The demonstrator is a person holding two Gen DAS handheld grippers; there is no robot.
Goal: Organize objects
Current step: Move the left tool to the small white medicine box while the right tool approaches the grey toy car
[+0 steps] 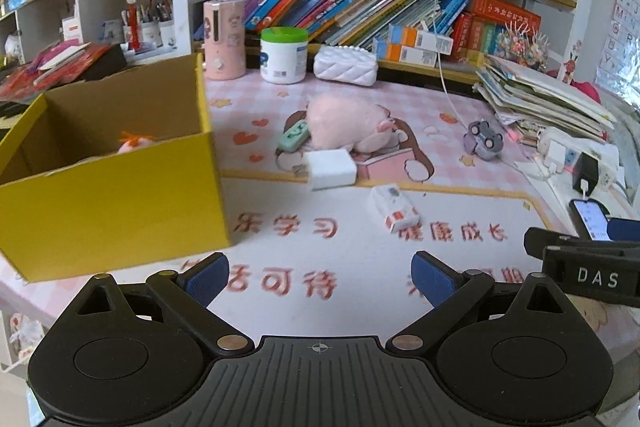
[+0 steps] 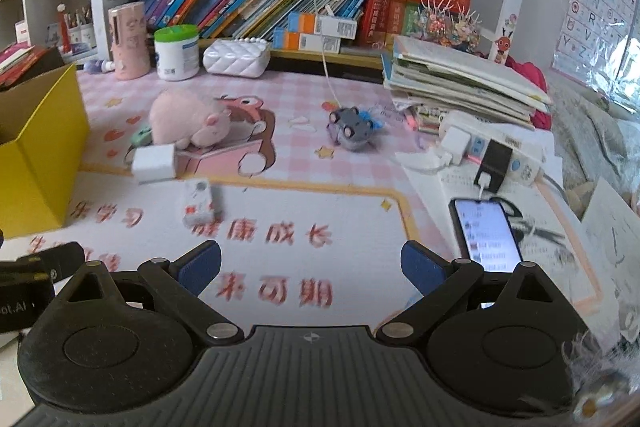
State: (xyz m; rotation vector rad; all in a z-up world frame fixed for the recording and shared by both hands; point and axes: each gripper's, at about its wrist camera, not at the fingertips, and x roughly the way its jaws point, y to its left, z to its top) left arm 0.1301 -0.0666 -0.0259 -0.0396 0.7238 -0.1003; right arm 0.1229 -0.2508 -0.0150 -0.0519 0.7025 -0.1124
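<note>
Fingers of left hand-held gripper (image 1: 320,277) and right hand-held gripper (image 2: 311,265) spread wide, holding nothing.

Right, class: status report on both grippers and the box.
Left gripper open, empty. Right gripper open, empty. Yellow box holds one toy; pink plush waits outside.

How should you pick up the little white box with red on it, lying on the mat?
Grip the small white and red box across its two long sides, coming straight down from above. It lies flat on the pink printed mat, apart from the white cube, so its narrow width probably fits the open right gripper.
</note>
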